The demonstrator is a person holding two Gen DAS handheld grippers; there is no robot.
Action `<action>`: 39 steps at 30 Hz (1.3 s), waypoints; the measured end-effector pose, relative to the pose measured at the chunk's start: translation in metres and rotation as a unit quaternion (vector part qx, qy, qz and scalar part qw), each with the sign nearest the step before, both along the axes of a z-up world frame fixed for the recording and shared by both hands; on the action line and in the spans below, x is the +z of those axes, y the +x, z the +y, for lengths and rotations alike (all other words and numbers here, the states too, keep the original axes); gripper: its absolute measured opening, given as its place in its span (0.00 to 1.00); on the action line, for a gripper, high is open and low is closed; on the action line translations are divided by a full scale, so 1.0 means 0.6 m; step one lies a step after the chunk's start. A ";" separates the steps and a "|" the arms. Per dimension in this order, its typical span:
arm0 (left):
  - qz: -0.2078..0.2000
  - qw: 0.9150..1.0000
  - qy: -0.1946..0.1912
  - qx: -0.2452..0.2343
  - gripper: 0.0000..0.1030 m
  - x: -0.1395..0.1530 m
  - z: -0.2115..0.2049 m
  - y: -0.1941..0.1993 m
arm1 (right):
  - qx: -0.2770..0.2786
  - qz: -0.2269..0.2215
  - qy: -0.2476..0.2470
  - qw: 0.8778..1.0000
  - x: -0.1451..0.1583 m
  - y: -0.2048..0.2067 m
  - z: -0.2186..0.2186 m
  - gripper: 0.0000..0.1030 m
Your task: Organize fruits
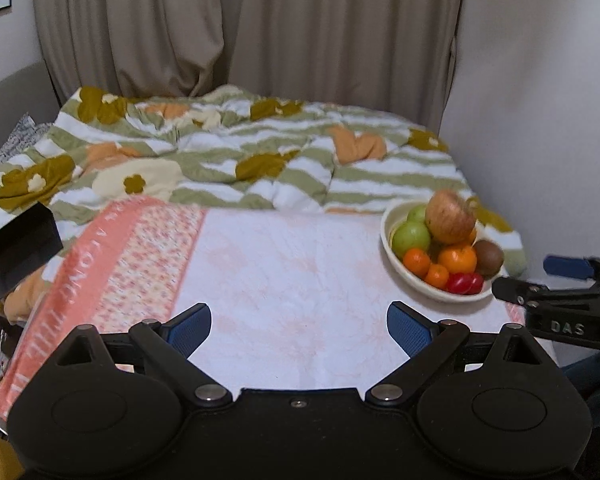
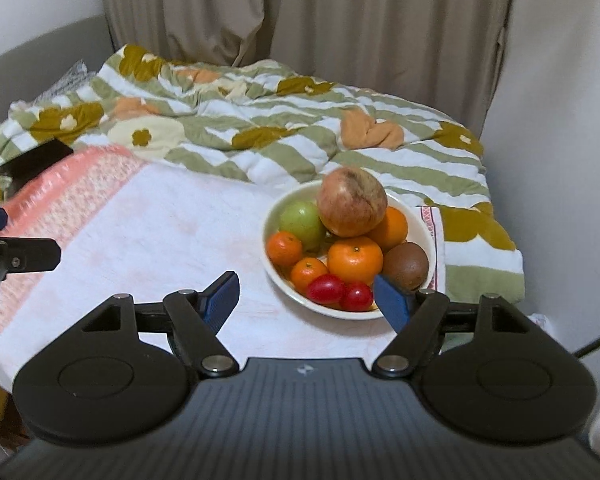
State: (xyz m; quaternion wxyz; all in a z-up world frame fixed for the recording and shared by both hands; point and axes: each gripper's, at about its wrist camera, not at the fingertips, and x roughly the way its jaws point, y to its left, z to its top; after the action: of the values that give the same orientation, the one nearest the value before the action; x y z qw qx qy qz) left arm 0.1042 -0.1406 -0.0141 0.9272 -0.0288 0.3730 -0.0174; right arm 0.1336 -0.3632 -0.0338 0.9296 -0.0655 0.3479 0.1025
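Observation:
A cream bowl [image 2: 274,216] stands on the white and pink cloth [image 2: 140,232], heaped with fruit: a big reddish apple [image 2: 351,202] on top, a green apple [image 2: 302,218], several oranges [image 2: 355,260], a brown kiwi [image 2: 406,266] and two red tomatoes [image 2: 326,289]. My right gripper [image 2: 306,298] is open and empty just in front of the bowl. My left gripper [image 1: 299,330] is open and empty over the cloth [image 1: 292,272], left of the bowl [image 1: 392,254]. The right gripper's fingers [image 1: 512,289] show beside the bowl.
A rumpled green, white and orange floral quilt [image 1: 228,152] lies behind the cloth. Beige curtains [image 1: 260,28] hang at the back. A white wall [image 1: 548,100] is close on the right. A black box [image 1: 18,250] sits at the cloth's left edge.

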 end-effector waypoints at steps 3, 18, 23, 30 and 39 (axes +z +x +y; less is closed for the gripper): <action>-0.023 1.000 0.003 0.003 0.97 0.025 0.023 -0.020 | -0.019 -0.006 0.013 1.000 0.037 -0.037 0.013 1.00; -0.094 0.994 0.052 -0.003 1.00 0.063 0.091 -0.107 | -0.102 -0.017 0.029 0.994 0.101 -0.163 0.063 1.00; -0.099 0.994 0.048 -0.013 1.00 0.066 0.100 -0.118 | -0.112 -0.012 0.028 0.993 0.098 -0.181 0.076 1.00; -0.108 0.993 0.053 -0.018 1.00 0.072 0.111 -0.127 | -0.114 -0.013 0.029 0.993 0.098 -0.188 0.081 1.00; -0.109 0.992 0.052 -0.025 1.00 0.071 0.117 -0.132 | -0.119 -0.010 0.030 0.992 0.100 -0.201 0.093 1.00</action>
State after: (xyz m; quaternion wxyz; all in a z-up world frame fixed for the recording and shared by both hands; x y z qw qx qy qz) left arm 0.0248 -0.0706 0.0284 0.9618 0.0306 0.2709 -0.0243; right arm 0.0130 -0.3077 0.0263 0.9402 0.0032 0.3406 0.0003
